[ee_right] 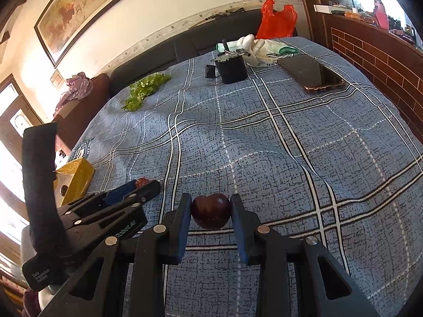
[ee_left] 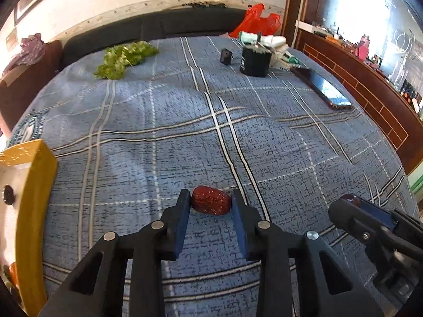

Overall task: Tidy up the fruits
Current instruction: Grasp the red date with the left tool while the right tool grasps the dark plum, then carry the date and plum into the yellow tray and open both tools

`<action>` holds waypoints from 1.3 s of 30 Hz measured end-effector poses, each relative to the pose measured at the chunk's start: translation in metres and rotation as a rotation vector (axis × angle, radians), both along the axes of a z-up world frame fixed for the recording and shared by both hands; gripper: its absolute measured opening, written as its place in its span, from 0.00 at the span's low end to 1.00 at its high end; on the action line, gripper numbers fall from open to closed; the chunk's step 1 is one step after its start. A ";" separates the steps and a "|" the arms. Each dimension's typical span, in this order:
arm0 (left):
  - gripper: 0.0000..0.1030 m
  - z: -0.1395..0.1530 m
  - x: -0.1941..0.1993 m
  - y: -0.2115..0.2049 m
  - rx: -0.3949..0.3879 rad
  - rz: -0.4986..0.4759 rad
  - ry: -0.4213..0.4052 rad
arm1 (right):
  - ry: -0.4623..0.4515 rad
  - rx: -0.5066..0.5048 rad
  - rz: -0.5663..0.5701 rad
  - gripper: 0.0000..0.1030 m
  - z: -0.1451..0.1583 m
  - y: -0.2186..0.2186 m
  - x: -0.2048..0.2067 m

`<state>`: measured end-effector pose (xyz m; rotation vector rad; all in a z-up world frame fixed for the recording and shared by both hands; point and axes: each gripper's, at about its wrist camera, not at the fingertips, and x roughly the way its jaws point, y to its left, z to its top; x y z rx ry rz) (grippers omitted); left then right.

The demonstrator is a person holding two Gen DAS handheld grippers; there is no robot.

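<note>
On the blue plaid tabletop (ee_left: 264, 137), the left tool (ee_left: 210, 202) pinches a wrinkled red date (ee_left: 210, 204) across its ends, its long axis lying crosswise between the pads, the fruit resting on the cloth. The right tool (ee_right: 211, 208) clamps a dark round plum (ee_right: 210, 210), dimple upward. The date looks light and leathery, forgiving of pressure; the plum seems smooth, slippery and bruisable, best held at its widest girth. A yellow box (ee_left: 37, 185) sits near the left.
</note>
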<state>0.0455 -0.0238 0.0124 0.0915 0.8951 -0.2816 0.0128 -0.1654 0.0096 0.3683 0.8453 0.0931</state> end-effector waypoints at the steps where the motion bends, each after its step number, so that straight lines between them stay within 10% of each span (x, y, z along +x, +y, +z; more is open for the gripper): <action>1: 0.29 0.004 -0.003 0.003 -0.008 0.008 -0.004 | 0.001 -0.001 -0.001 0.32 0.000 0.000 0.000; 23: 0.30 0.089 -0.134 0.212 -0.124 0.419 -0.161 | -0.108 -0.092 0.015 0.32 0.024 0.030 -0.015; 39: 0.30 0.054 -0.144 0.338 -0.181 0.680 -0.090 | -0.177 0.011 0.475 0.32 0.112 0.229 -0.002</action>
